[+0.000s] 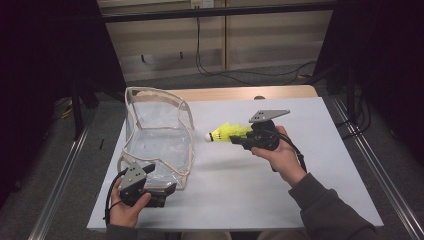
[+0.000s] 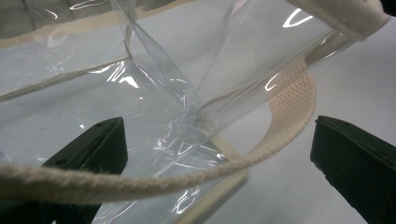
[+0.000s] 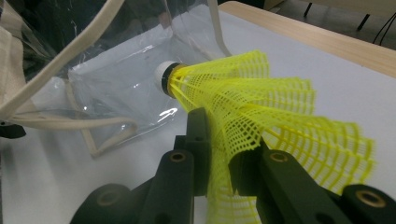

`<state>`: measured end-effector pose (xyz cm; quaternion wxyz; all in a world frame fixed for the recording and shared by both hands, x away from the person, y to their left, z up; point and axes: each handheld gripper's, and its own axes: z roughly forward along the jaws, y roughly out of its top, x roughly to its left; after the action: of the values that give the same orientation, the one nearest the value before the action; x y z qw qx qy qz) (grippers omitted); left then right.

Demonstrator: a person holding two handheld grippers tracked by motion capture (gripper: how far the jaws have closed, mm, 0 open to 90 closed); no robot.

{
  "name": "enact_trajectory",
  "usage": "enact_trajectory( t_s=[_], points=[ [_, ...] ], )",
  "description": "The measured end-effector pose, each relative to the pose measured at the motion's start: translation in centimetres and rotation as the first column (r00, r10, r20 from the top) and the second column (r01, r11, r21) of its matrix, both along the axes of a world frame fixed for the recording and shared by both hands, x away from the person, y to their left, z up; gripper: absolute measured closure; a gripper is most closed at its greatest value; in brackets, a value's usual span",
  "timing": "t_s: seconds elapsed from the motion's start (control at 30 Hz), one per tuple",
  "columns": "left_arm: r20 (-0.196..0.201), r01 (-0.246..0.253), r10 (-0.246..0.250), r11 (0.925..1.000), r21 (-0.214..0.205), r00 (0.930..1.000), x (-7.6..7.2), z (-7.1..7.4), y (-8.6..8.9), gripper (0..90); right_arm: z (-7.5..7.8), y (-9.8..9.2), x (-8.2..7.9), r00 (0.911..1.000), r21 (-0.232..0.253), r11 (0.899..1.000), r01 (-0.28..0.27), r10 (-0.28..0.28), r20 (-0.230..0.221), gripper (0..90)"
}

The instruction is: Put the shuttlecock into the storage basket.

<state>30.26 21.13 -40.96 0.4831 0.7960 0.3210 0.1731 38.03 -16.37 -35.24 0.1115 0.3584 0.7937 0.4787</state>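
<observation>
Right claw point(image 3: 217, 154) clamps shuttlecock point(image 3: 261, 112), skirt edge cropped; left claw point(image 2: 219, 154) gapes beside bag point(image 2: 140, 93).

The high view is dim, its sides almost black, while the white counter point(image 1: 300, 190) catches the light. Glare streaks the clear bag point(image 2: 154, 98) in the left gripper view. The yellow shuttlecock point(image 3: 261, 116) blurs toward its near edge.

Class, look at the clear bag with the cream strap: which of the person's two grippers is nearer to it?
Left. The left gripper sits at the clear bag's near corner, its open jaws either side of the strap. The right gripper holds a yellow shuttlecock off to the bag's side.
</observation>
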Motion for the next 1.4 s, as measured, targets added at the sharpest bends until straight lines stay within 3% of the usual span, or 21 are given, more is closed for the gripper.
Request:
enact_trajectory(
  t_s=[0.8, 1.4],
  points=[
    [-0.008, -0.003, 0.003, 1.0000, -0.002, 1.0000, 0.0, -0.1, 0.0, 3.9, 2.5, -0.1, 0.7, 1.0000, 0.003, 1.000, -0.008, 0.008, 0.001, 79.7],
    [-0.008, -0.003, 0.003, 1.0000, -0.002, 1.0000, 0.0, -0.1, 0.0, 3.9, 4.8, -0.3, 0.9, 0.9996, -0.007, 1.000, -0.009, 0.009, 0.028, 79.6]
  ],
)
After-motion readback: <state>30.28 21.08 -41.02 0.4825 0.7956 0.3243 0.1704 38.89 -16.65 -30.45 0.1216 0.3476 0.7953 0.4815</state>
